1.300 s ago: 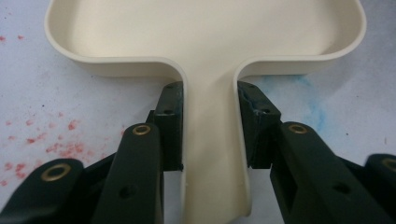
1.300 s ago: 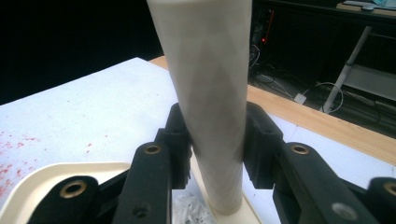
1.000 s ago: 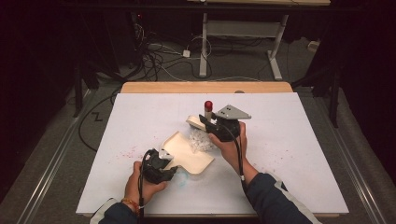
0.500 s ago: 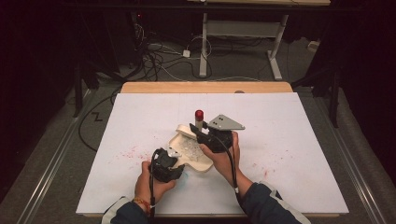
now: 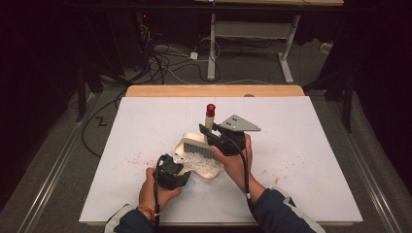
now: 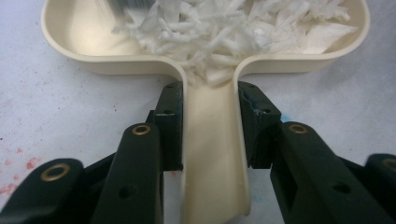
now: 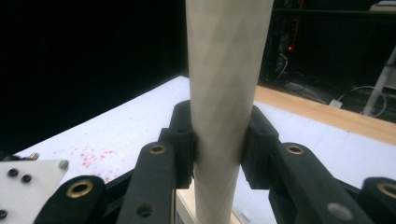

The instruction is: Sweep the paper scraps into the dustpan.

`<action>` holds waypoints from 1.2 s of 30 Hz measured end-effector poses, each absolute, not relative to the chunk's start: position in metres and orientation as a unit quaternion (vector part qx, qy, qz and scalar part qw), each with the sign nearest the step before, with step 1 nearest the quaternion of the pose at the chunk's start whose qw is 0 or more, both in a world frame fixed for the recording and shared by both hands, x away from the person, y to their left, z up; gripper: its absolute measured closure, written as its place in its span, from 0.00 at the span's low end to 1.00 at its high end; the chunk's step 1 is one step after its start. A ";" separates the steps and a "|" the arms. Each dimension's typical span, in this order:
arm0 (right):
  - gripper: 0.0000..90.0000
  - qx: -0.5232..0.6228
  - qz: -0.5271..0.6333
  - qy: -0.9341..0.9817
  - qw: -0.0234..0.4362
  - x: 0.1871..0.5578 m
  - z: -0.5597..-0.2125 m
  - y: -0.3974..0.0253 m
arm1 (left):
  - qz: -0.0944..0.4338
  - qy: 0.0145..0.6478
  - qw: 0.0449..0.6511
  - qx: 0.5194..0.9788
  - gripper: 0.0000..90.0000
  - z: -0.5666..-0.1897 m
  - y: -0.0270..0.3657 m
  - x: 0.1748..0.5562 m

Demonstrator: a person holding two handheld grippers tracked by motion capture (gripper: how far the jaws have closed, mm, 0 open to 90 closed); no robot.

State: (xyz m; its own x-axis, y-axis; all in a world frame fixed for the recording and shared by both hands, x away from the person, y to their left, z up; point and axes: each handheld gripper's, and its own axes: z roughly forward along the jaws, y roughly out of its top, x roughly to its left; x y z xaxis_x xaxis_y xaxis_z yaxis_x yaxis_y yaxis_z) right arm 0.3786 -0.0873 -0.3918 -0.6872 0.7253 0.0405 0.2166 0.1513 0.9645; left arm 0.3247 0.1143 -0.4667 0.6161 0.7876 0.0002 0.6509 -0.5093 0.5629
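A cream dustpan (image 5: 212,174) lies flat on the white table. My left gripper (image 5: 170,173) is shut on its handle (image 6: 212,154), one jaw on each side. White paper shreds (image 6: 233,28) are piled in the pan (image 6: 70,46) and spill into the handle's mouth. My right gripper (image 5: 216,137) is shut on the cream handle (image 7: 224,70) of a brush, which stands upright with a red cap (image 5: 210,108) on top. The brush head (image 5: 194,143) rests at the pan's far edge, just behind the shreds (image 5: 200,161).
The white table cover (image 5: 301,145) has red specks left of the pan (image 5: 131,159) and at the right front. A wooden strip (image 5: 214,91) runs along the far edge. Beyond it are cables and a desk frame (image 5: 252,29) on the floor.
The right gripper has drawn the brush toward the dustpan. The shreds that lay on the table now sit in the pan. The left gripper and the pan have shifted slightly right.
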 end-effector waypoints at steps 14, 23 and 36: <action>0.78 0.326 0.594 0.694 0.242 0.386 -0.363 -0.117 | 0.131 0.412 0.256 0.865 0.70 -0.470 0.116 0.325; 0.78 0.317 0.553 0.709 0.302 0.383 -0.366 -0.130 | 0.129 0.409 0.252 0.868 0.70 -0.469 0.122 0.322; 0.78 0.320 0.485 0.742 0.334 0.371 -0.392 -0.157 | 0.127 0.406 0.240 0.872 0.70 -0.469 0.134 0.311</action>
State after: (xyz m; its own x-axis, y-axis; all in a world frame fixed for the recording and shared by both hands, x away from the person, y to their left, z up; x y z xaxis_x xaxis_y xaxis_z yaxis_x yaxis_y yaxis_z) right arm 0.3706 -0.1568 -0.3920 -0.5719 0.7989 -0.1863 0.1505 0.3254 0.9335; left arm 0.3114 0.1335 -0.4686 0.6374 0.7701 0.0263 0.6480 -0.5541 0.5225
